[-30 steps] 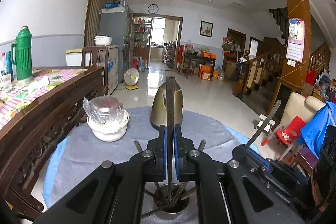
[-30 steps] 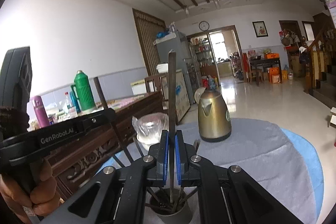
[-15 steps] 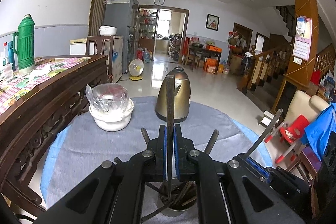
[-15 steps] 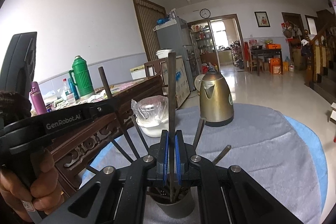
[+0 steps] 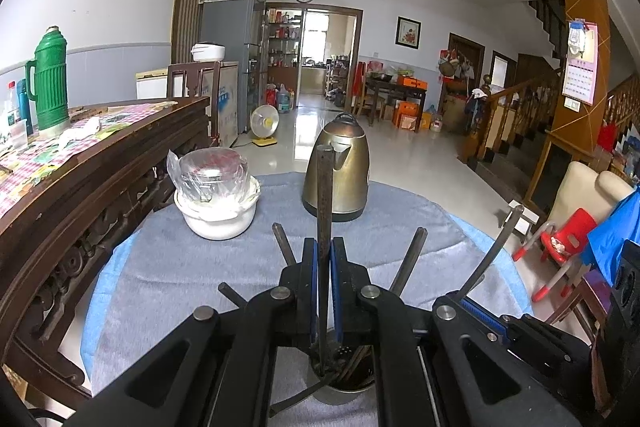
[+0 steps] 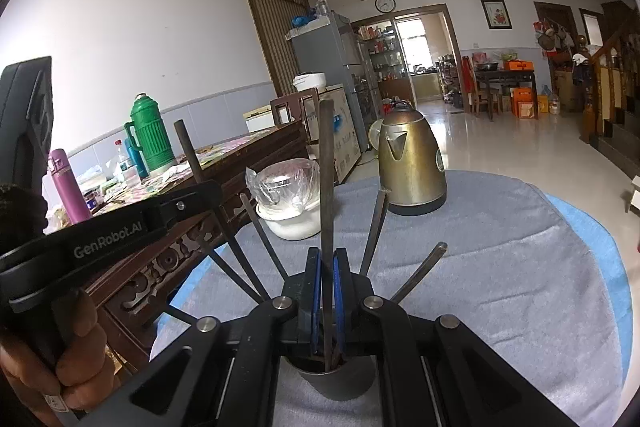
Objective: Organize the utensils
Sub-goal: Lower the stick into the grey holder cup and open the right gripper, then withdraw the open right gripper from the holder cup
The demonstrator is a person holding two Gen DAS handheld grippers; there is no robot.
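My left gripper is shut on a dark flat utensil handle that stands upright, its lower end down in a metal cup just below the jaws. My right gripper is shut on a similar dark utensil, which also reaches into the same cup. Several other dark handles fan out of the cup. In the left wrist view the right gripper shows at the lower right with its utensil. In the right wrist view a hand holds the left gripper.
The round table has a grey cloth over blue. On it a brass kettle stands beyond the cup, and a white bowl under a plastic-wrapped lid sits to its left. A carved wooden sideboard with a green thermos borders the left.
Both views have tipped downward, so the kettle sits higher in the picture. My right gripper has sunk toward the cup, and more of the fanned handles now show above the jaws.
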